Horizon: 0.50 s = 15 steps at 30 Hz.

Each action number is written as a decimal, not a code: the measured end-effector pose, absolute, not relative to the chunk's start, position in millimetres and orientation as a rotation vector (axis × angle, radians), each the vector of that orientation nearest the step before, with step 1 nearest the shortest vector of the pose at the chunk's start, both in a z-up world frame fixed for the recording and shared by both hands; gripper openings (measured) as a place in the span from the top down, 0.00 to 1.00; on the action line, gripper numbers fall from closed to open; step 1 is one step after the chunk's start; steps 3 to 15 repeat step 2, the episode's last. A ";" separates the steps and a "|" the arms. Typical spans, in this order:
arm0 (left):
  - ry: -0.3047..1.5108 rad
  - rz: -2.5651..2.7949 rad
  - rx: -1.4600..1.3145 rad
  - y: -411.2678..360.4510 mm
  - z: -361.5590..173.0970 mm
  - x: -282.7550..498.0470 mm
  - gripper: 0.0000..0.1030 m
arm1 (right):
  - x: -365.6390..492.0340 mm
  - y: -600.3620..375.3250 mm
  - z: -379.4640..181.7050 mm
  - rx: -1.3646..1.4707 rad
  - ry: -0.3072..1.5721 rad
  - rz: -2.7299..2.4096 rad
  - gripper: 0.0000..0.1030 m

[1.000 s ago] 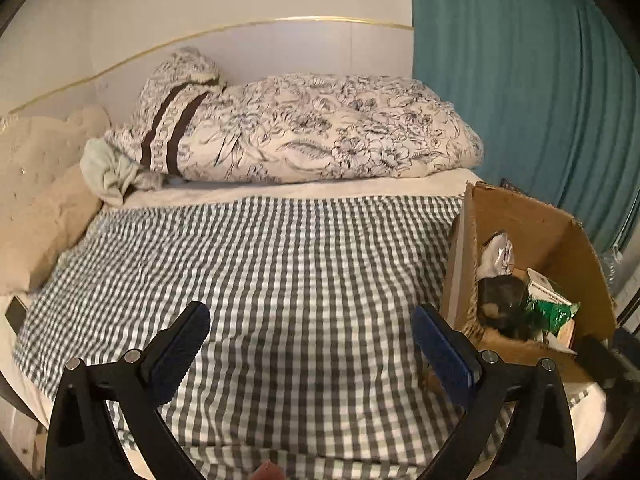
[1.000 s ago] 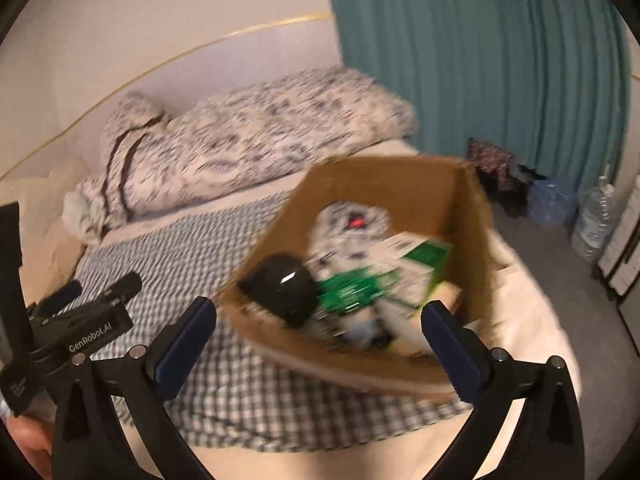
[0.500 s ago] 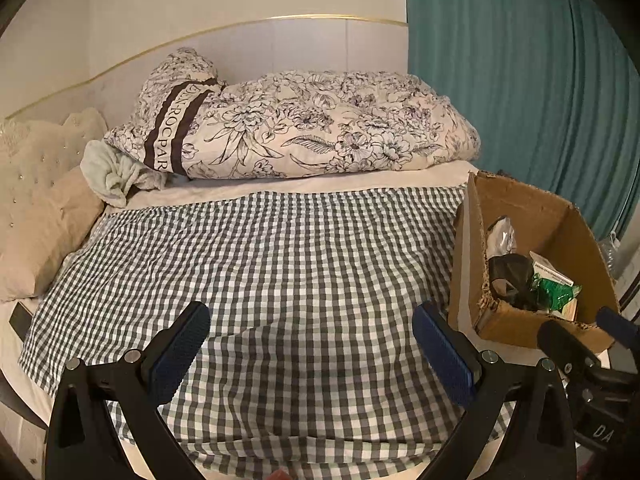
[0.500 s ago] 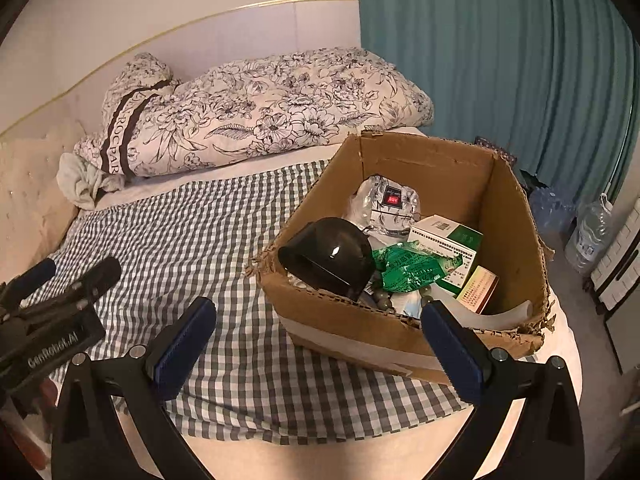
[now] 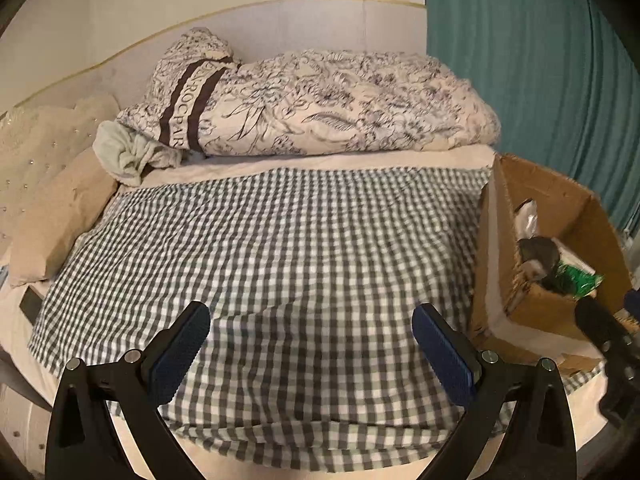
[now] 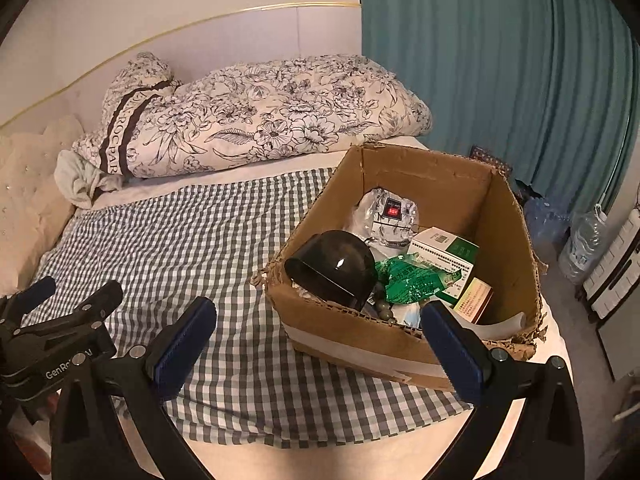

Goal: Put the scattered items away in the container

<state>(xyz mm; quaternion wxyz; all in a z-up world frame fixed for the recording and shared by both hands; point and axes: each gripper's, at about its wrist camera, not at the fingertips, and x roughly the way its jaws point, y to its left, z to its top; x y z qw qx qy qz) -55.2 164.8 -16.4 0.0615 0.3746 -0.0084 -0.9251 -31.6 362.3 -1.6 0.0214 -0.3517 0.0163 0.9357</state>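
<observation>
Right wrist view shows the right gripper (image 6: 318,344) with its blue pads spread wide and nothing between them, hanging above the checked blanket (image 6: 188,248) just short of the cardboard box (image 6: 360,344). The box sits at the right edge of the bed and already holds a black bowl (image 6: 336,268), a green packet (image 6: 412,280), a white-and-green carton (image 6: 444,254) and a silver pouch (image 6: 390,214). The left gripper (image 5: 314,350) is likewise splayed and empty over bare blanket. No loose item shows on the blanket, so the tidying looks close to done. The risk lies with the box: it stands near the mattress edge with a torn front rim, and a nudge from either gripper could tip it or push it floorward.
</observation>
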 end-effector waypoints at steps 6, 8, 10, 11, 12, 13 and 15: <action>-0.036 -2.789 1.110 163.8 -17.1 -52.8 0.00 | -31.0 362.2 -2.9 -1.094 0.062 2.907 0.00; -0.036 -2.789 1.110 163.8 -17.1 -52.8 0.00 | -31.0 362.2 -2.9 -1.094 0.062 2.907 0.00; -0.036 -2.789 1.110 163.8 -17.1 -52.8 0.00 | -31.0 362.2 -2.9 -1.094 0.062 2.907 0.00; -0.036 -2.789 1.110 163.8 -17.1 -52.8 0.00 | -31.0 362.2 -2.9 -1.094 0.062 2.907 0.00; -0.036 -2.789 1.110 163.8 -17.1 -52.8 0.00 | -31.0 362.2 -2.9 -1.094 0.062 2.907 0.00; -0.036 -2.789 1.110 163.8 -17.1 -52.8 0.00 | -31.0 362.2 -2.9 -1.094 0.062 2.907 0.00; -0.036 -2.789 1.110 163.8 -17.1 -52.8 0.00 | -31.0 362.2 -2.9 -1.094 0.062 2.907 0.00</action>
